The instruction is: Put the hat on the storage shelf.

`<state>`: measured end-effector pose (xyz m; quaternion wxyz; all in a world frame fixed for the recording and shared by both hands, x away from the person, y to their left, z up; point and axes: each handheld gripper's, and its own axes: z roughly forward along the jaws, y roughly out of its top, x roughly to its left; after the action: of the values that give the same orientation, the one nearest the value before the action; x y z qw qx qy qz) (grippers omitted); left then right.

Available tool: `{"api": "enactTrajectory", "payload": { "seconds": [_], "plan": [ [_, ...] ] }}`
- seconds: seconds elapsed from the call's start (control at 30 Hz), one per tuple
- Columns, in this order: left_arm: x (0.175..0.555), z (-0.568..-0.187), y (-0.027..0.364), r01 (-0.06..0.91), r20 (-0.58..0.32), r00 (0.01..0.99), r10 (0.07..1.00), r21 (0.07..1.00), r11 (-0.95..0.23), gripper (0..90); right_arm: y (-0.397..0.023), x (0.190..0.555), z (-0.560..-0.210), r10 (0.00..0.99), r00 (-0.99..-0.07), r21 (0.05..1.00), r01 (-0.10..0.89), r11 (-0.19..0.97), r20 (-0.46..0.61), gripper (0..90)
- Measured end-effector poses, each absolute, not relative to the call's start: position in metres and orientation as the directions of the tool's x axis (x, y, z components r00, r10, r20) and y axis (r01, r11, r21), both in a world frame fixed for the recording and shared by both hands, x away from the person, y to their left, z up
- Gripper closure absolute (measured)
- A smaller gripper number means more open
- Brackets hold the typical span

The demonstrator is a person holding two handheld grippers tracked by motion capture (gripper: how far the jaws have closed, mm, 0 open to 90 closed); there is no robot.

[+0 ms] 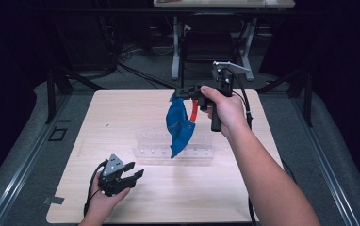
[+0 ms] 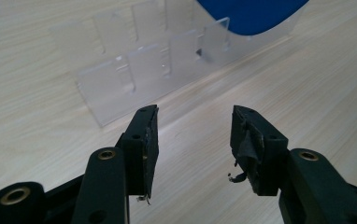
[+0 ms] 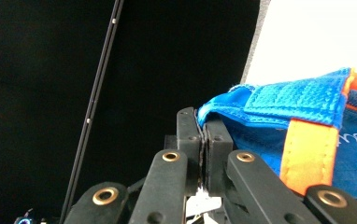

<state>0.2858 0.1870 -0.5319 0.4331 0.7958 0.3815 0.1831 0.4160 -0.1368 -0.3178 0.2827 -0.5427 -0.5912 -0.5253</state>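
Observation:
A blue fabric bag with an orange strap hangs in the air above the table's middle. My right gripper is shut on its top edge; in the right gripper view the jaws pinch the blue hem beside the orange strap. The bag's lower tip dangles over a clear acrylic rack with several slots. My left gripper rests low near the table's front left, open and holding nothing. It faces the acrylic rack, with the blue bag at the top of its view.
The light wooden table has bare room left, right and in front of the rack. Beyond the far edge the floor is dark, with desk legs and cables. Grey rails run along both sides.

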Motion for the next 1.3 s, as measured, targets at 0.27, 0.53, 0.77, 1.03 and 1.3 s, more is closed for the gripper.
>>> {"api": "enactTrajectory", "payload": {
  "seconds": [0.27, 0.53, 0.77, 1.03, 1.3],
  "plan": [
    [0.288, -0.514, 0.155, 0.380, -0.004, 0.691, 0.723, 0.853, -0.358, 53.2, -0.134, 0.417, -0.318, 0.348, -0.253, 0.319, 0.937, -0.145, 0.903, 87.9],
    [0.293, -0.505, 0.120, 0.343, 0.010, 0.729, 0.685, 0.860, -0.377, 54.9, -0.131, 0.417, -0.319, 0.349, -0.255, 0.319, 0.937, -0.141, 0.902, 87.7],
    [0.295, -0.496, 0.100, 0.311, 0.031, 0.748, 0.663, 0.866, -0.391, 62.9, -0.132, 0.416, -0.318, 0.352, -0.255, 0.322, 0.935, -0.147, 0.900, 87.7],
    [0.298, -0.490, 0.088, 0.291, 0.058, 0.743, 0.667, 0.869, -0.400, 66.8, -0.132, 0.416, -0.319, 0.354, -0.256, 0.324, 0.935, -0.147, 0.899, 87.6],
    [0.301, -0.490, 0.087, 0.284, 0.093, 0.735, 0.672, 0.858, -0.429, 82.9, -0.130, 0.416, -0.319, 0.357, -0.255, 0.323, 0.935, -0.147, 0.899, 87.6]
  ]
}}
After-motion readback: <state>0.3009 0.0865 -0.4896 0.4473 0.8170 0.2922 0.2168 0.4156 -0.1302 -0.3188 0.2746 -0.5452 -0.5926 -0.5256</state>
